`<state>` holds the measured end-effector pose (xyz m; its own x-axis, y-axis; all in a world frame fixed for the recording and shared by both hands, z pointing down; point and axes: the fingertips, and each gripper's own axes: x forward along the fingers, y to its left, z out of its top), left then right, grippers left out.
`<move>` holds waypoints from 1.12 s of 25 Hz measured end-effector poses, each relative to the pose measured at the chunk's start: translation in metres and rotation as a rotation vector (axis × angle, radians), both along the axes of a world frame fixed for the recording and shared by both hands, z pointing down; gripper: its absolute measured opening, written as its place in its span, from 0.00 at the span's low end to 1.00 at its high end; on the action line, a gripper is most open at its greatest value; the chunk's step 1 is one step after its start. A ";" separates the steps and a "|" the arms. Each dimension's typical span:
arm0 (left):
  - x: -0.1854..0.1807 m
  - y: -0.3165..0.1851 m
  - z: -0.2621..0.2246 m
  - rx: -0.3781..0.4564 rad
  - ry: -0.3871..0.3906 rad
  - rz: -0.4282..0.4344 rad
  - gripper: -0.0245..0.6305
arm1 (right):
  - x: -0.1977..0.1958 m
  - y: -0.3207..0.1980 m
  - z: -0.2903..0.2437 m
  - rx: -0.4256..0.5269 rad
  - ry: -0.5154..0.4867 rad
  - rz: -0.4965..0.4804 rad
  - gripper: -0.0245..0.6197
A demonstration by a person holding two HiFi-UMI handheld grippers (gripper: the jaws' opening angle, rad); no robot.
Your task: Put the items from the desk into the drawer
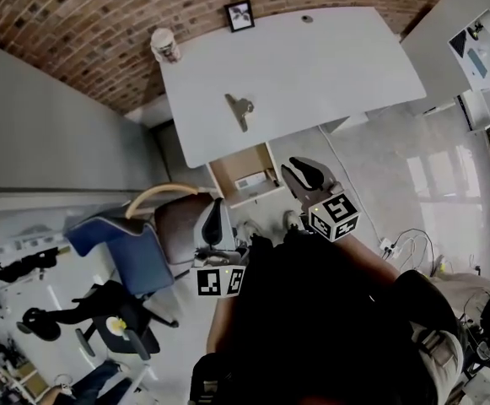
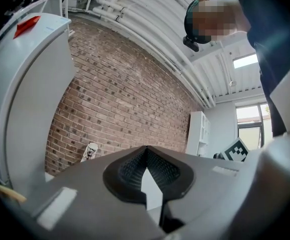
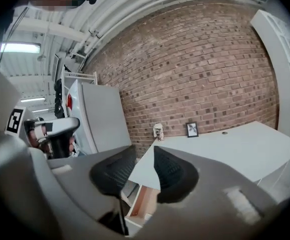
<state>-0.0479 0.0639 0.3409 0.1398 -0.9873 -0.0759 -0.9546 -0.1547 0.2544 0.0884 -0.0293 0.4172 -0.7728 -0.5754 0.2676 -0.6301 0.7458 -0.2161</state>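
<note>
Below the near edge of the white desk (image 1: 329, 66), a wooden drawer (image 1: 228, 175) stands pulled open, and a small pale item (image 1: 251, 180) lies inside it; what it is cannot be made out. On the desktop, well apart from each other, are a grey metal clip (image 1: 239, 108) near the front edge, a patterned cup (image 1: 165, 45) at the back left corner and a small framed picture (image 1: 239, 15) against the brick wall (image 1: 84, 24). The left gripper (image 1: 214, 218) is held in the air on the near side of the drawer, its jaws closed tip to tip on nothing. The right gripper (image 1: 305, 174) hangs just beside the drawer, its jaws a little apart and empty, touching nothing.
</note>
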 end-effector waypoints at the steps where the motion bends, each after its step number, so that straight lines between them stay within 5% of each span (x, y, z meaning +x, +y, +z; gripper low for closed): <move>1: 0.001 0.000 0.001 -0.002 0.006 0.001 0.06 | 0.000 0.000 0.001 -0.001 0.001 -0.001 0.25; 28: -0.063 0.020 0.003 0.020 0.013 0.115 0.06 | -0.051 0.019 0.005 -0.011 0.089 0.085 0.26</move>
